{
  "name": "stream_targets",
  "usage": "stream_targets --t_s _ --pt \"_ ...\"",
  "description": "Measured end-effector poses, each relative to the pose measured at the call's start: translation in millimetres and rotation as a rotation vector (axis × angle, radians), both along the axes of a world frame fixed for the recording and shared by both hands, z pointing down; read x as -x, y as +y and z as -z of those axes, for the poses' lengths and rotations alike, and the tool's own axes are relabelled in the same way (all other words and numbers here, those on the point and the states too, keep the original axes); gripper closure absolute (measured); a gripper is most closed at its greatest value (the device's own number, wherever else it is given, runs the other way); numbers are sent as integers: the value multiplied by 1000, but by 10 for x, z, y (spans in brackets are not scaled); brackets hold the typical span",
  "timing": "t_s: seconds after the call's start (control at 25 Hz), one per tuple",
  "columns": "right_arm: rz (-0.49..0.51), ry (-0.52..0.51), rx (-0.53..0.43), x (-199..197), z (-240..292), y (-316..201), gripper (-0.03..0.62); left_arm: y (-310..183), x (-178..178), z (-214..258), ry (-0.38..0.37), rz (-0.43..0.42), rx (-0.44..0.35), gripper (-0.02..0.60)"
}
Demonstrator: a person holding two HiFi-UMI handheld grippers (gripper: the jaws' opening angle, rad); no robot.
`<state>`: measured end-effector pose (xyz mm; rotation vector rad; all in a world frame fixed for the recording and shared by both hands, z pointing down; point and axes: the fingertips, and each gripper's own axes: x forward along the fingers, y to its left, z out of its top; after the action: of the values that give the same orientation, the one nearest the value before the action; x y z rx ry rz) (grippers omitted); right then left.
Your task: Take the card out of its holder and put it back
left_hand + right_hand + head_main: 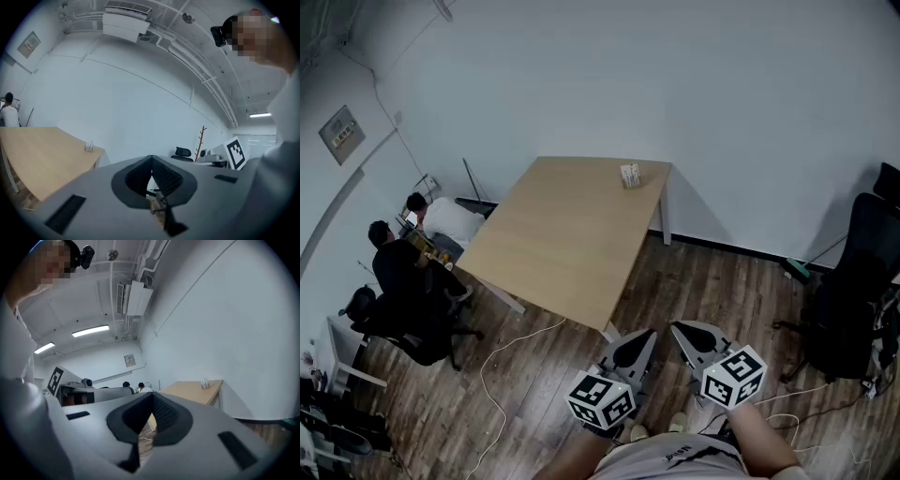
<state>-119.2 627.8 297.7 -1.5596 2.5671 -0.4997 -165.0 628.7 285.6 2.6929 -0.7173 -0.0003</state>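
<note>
A small clear card holder with a card (630,174) stands near the far right corner of the light wooden table (562,244). It also shows far off as the holder (88,146) in the left gripper view and the holder (205,383) in the right gripper view. My left gripper (644,336) and right gripper (679,329) hang side by side close to my body, over the floor and short of the table's near corner. The jaws of both are shut with nothing between them, as the left gripper (151,158) and right gripper (152,394) show close up.
Two people (417,239) sit at a desk by the left wall. Black office chairs (853,300) stand at the right. A white cable (502,370) runs across the wooden floor near the table's leg. A coat rack (202,138) stands by the far wall.
</note>
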Motion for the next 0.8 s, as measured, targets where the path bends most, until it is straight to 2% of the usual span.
stream_targets --t_s 0.2,0.56,0.8 --pt "13 -8 -12 -125 27 -29 583 -52 -136 7 0 7 -6 569" --pt "-35 -58 -12 -600 4 -47 583 -201 -297 -7 -13 49 -13 569" --pt "-44 -72 0 -803 -31 -198 583 -392 -523 -26 -16 38 -12 569"
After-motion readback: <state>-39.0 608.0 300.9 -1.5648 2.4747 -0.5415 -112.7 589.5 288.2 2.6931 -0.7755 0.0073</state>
